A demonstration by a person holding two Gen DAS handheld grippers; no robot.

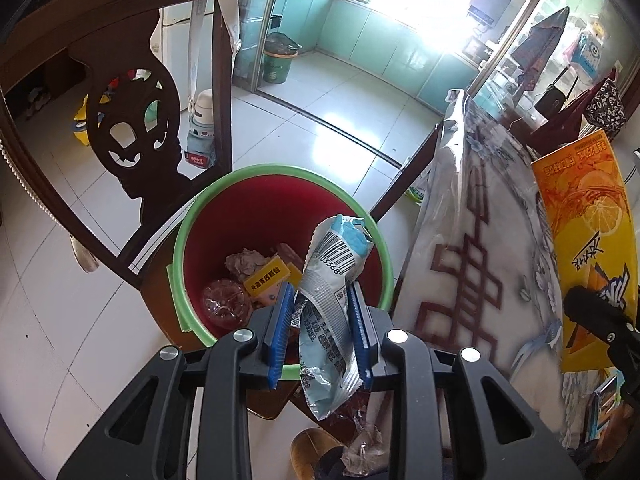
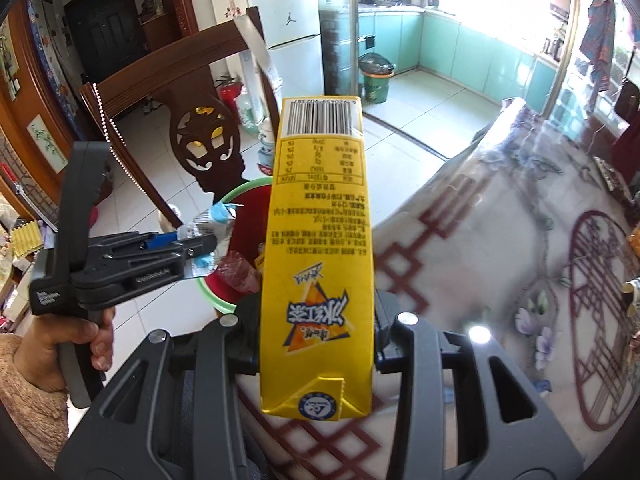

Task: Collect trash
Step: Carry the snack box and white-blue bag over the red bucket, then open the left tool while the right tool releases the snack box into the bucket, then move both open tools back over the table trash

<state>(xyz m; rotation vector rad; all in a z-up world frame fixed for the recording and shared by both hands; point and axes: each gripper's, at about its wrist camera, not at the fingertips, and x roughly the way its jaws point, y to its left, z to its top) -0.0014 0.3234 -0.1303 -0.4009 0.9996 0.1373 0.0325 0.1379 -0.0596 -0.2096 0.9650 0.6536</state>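
My left gripper [image 1: 320, 290] is shut on a crumpled silver and blue snack wrapper [image 1: 340, 256], which sticks out past both blue pads. It hangs right over a red bin with a green rim [image 1: 280, 170] that holds crumpled paper, a yellow box and red plastic. In the right wrist view the left gripper [image 2: 208, 246] shows side-on with the wrapper [image 2: 212, 220] above the bin's rim [image 2: 236, 192]. My right gripper [image 2: 316, 336] is shut on a tall yellow drink carton [image 2: 320, 240], held over the table edge to the right of the bin. The carton [image 1: 588, 240] also shows at the right of the left wrist view.
A dark carved wooden chair [image 1: 132, 128] stands just behind and left of the bin. A table under a patterned cloth and clear plastic [image 2: 500, 240] fills the right side. A person's hand [image 2: 80, 340] grips the left tool. A slipper [image 1: 316, 452] lies on the white tile floor below.
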